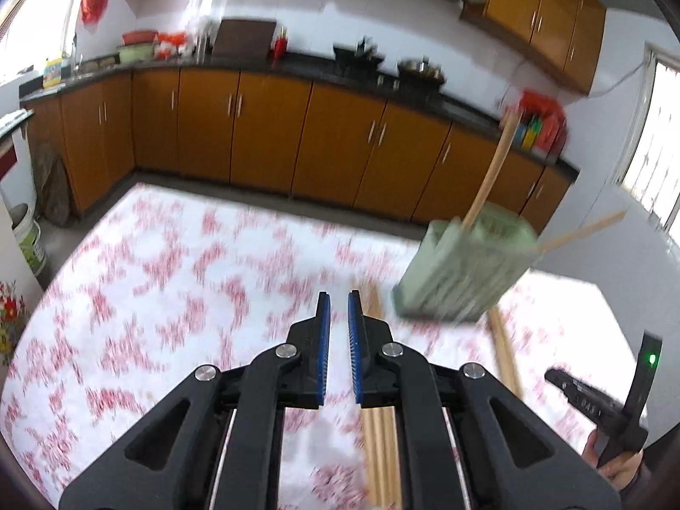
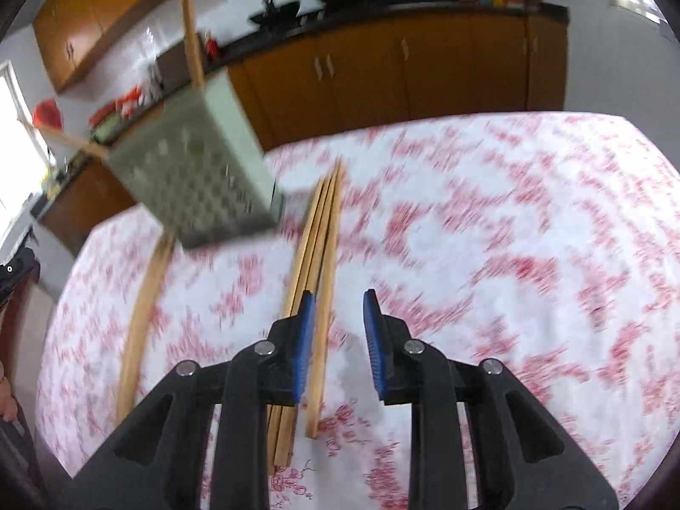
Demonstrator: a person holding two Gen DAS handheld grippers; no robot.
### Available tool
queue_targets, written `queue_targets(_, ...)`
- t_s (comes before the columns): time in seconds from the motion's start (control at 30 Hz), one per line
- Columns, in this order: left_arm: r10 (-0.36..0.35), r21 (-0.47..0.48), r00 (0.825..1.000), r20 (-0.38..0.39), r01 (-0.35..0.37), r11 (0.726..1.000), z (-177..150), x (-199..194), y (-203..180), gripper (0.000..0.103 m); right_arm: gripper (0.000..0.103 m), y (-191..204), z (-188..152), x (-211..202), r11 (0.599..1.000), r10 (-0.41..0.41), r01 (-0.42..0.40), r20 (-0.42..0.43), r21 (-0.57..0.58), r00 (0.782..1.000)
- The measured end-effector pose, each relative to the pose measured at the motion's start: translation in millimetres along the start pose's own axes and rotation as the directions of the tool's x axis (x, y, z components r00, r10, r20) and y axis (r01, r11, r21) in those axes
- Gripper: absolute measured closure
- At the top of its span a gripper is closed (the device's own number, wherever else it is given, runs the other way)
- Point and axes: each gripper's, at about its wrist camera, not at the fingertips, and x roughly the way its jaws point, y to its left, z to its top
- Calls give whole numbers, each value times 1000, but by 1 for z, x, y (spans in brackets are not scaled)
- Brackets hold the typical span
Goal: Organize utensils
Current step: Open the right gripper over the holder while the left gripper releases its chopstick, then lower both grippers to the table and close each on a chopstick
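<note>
A pale green perforated utensil holder (image 1: 463, 272) (image 2: 199, 174) stands on the table's red-and-white floral cloth (image 1: 170, 280) (image 2: 510, 221). Two chopsticks (image 1: 493, 165) (image 2: 191, 21) stick out of its top. A bundle of wooden chopsticks (image 2: 316, 238) (image 1: 380, 446) lies flat on the cloth. More chopsticks (image 2: 142, 327) (image 1: 503, 357) lie beside the holder's base. My right gripper (image 2: 338, 294) is open just above the bundle's near end, with one stick next to its left pad and untouched. My left gripper (image 1: 338, 297) is shut on nothing, left of the holder. Both views are blurred.
Orange cabinets under a dark counter (image 1: 297, 68) run behind the table, with a stove and wok (image 1: 420, 70). A white bucket (image 1: 27, 238) stands on the floor at left. A hand holding the other black gripper body (image 1: 595, 399) shows at lower right.
</note>
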Motion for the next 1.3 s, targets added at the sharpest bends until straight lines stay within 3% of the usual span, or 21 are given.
queue_targets(0.23,-18,11,993,-119,20,1000,-38,26,6,94,86,17,-12,29,994,-64,59,-49,-91,997)
queue_targets(0.3,-33,14,990,-136,35,999,-43,29,5,94,95,18,-12,29,990,-96,91,-45,-107,994)
queue_targets(0.5,-103,30,975,-196,111,993,-58,43,-5,94,95,-21,-5,20,985,-167,168,-30,41,986)
queue_targets(0.7,-132,66,960,-248,152,986,-71,59,-23,94,95,-24,-10,16,982,-185,186,-23,18,982)
queue_targets(1.3,10,128,966,-260,24,992,-81,81,-33,94,95,-19,-9,21,981,-196,196,-17,-2,981)
